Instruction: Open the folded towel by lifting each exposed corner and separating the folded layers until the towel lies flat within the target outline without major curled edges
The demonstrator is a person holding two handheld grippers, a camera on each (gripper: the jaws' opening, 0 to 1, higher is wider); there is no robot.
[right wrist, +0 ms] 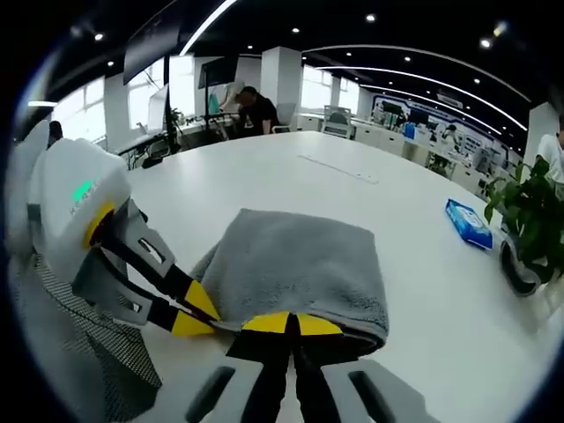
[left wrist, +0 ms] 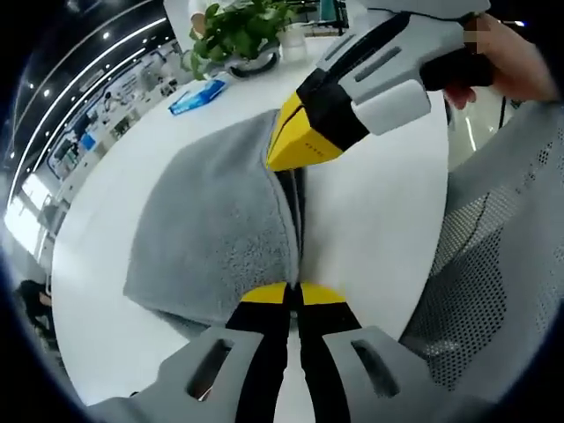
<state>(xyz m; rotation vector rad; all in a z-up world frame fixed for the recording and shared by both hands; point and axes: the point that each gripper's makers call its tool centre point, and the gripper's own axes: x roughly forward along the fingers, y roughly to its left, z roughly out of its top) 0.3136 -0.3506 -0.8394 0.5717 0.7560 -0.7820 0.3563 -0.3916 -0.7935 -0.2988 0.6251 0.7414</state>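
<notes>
One grey towel of soft, nubby terry lay folded on a smooth white table. The fold formed a rounded rectangle with a thick, doubled edge on the side nearest the person, and the layers showed as dark lines along that edge. In the left gripper view, this layered edge ran straight away from the camera, from the left gripper toward the right gripper.

Both grippers were made of grey plastic with black jaws and yellow tips. The left gripper's jaws were pressed together at the near end of the layered edge and appeared to pinch the cloth. The right gripper's jaws also met at the edge of the towel; in the right gripper view, the right gripper had its tips closed over the rim of the fold. The left gripper touched the same edge just beside it.

One flat blue packet lay well apart from the towel on the table. One potted green plant stood near the far rim. Grey mesh fabric filled the side beside the person.
</notes>
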